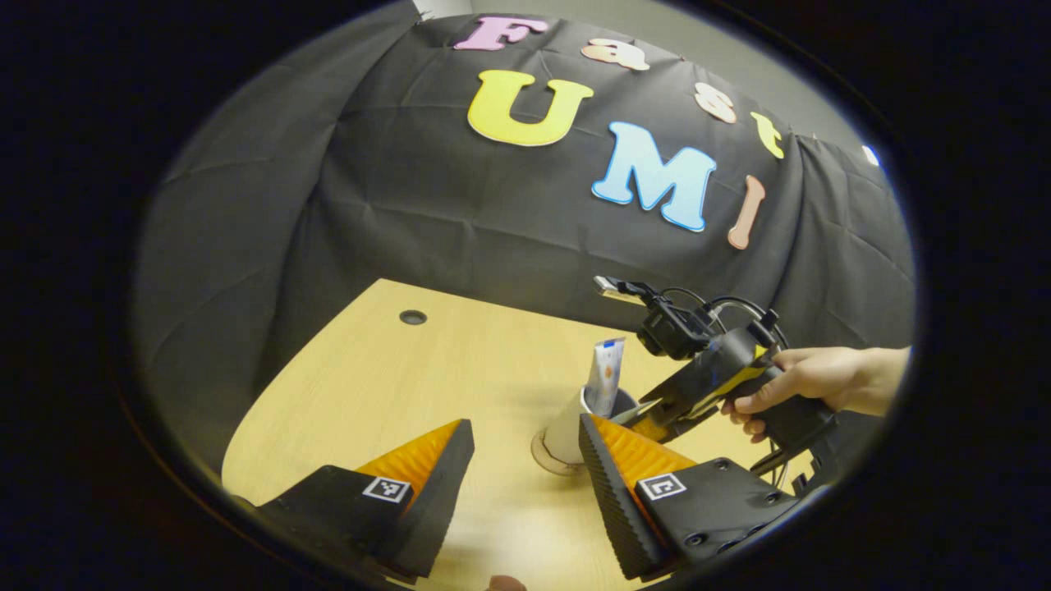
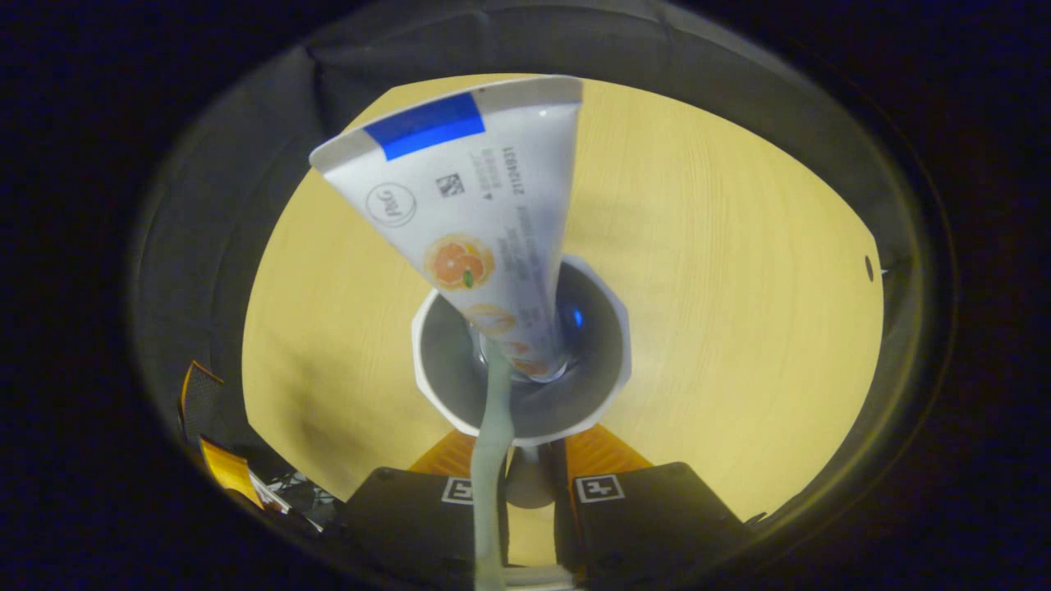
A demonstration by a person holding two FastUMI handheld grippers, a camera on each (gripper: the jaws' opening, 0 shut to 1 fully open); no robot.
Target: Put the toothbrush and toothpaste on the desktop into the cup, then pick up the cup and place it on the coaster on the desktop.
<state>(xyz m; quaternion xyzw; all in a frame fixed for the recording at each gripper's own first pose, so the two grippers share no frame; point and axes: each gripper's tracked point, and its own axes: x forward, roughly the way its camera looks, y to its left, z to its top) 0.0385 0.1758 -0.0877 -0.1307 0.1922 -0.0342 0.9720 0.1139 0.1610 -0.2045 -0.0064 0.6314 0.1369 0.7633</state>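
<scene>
One white cup (image 2: 525, 386) stands on the wooden bench (image 2: 722, 328), and one toothpaste tube (image 2: 480, 222) leans in it cap-down, crimped end up, because it is too long to drop inside. The right gripper (image 2: 521, 480) holds one pale-green toothbrush (image 2: 491, 460) by its handle between near-closed jaws, its far end already inside the cup, apparently to release it there. The left gripper (image 1: 525, 460) hovers near the cup with jaws wide apart and empty, probably waiting to lift it. No coaster is visible.

Toothpaste (image 2: 484, 238) and toothbrush (image 2: 491, 443) crowding cup (image 2: 525, 410) mouth
</scene>
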